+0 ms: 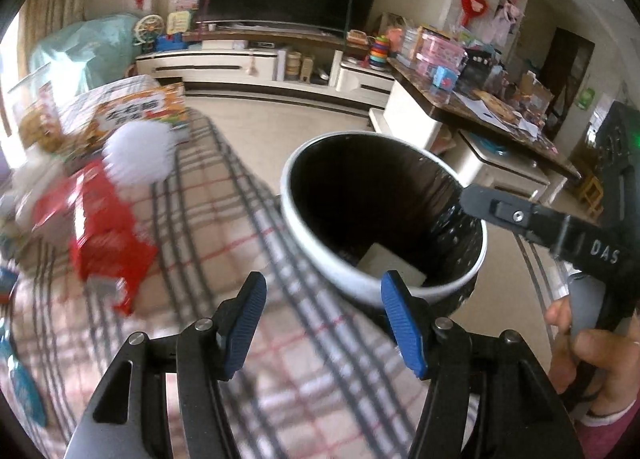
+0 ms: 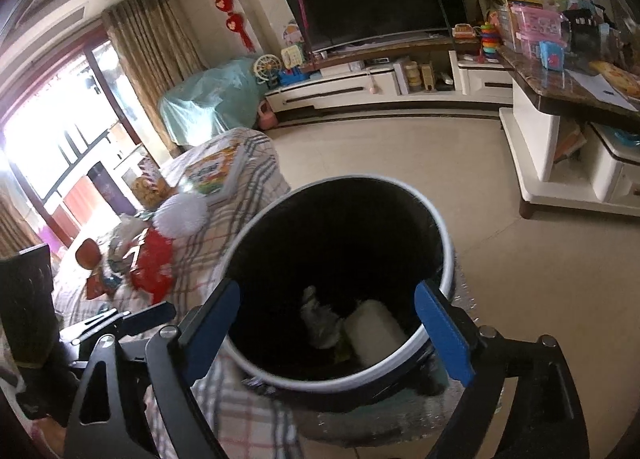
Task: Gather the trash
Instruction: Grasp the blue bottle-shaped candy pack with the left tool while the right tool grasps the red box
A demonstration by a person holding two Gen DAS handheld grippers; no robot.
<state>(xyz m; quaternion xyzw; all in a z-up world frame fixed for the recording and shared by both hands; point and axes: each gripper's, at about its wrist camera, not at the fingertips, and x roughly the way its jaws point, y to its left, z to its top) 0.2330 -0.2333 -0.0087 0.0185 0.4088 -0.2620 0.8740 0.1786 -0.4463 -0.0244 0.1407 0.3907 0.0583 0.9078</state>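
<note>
Jaws of both the left gripper [image 1: 324, 323] and right gripper [image 2: 336, 333] apart, empty, above the bin [image 2: 448, 247] rim beside the perhaps plaid-covered couch [image 1: 224, 195].

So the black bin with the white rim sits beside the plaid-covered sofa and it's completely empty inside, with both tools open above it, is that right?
Not quite: the bin is not empty. The right wrist view shows a white container and some crumpled trash at its bottom. The rest holds: it sits beside the plaid-covered sofa, and the left tool and right tool are open.
</note>
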